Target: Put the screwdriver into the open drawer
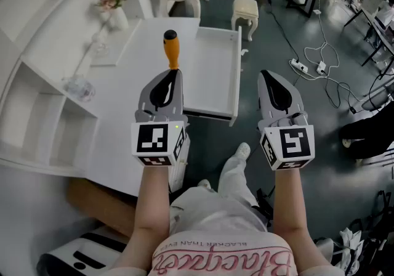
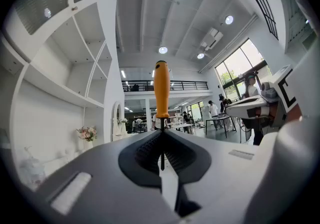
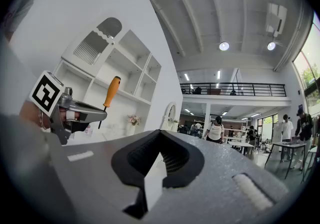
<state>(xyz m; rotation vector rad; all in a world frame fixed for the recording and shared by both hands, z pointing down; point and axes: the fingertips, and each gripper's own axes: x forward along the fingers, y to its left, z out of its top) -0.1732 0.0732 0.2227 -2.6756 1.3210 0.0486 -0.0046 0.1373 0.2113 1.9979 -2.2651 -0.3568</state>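
1. The left gripper (image 1: 172, 75) has its jaws pressed onto the thin shaft of the screwdriver (image 1: 171, 48). The orange handle sticks out ahead of the jaw tips. The left gripper view shows the shaft running down the middle of the ribbed pads.
2. The right gripper (image 1: 268, 79) has its jaws pressed together on nothing. It hangs over the floor, to the right of the drawer.
3. The drawer (image 1: 215, 71) stands pulled out of the white table (image 1: 117, 77), and its floor looks bare. In the head view the handle lies over the table top, just left of the drawer's left wall, so the tool is not yet above the opening.
4. The step in hand looks like the carry. The left gripper should shift right until both handle and tip sit inside the walls, passing above the left wall rather than brushing it.
5. The pinch is on the slim shaft with the heavier handle out front, so the tool may pivot or slide. A smooth, slow move with a firm pinch suits it.
6. Before releasing, it would help to lay the tool along the drawer's length and bring it low. The round handle is likely to roll or bounce if dropped from high up.
7. The right gripper has no part here and is best kept away from the drawer front.
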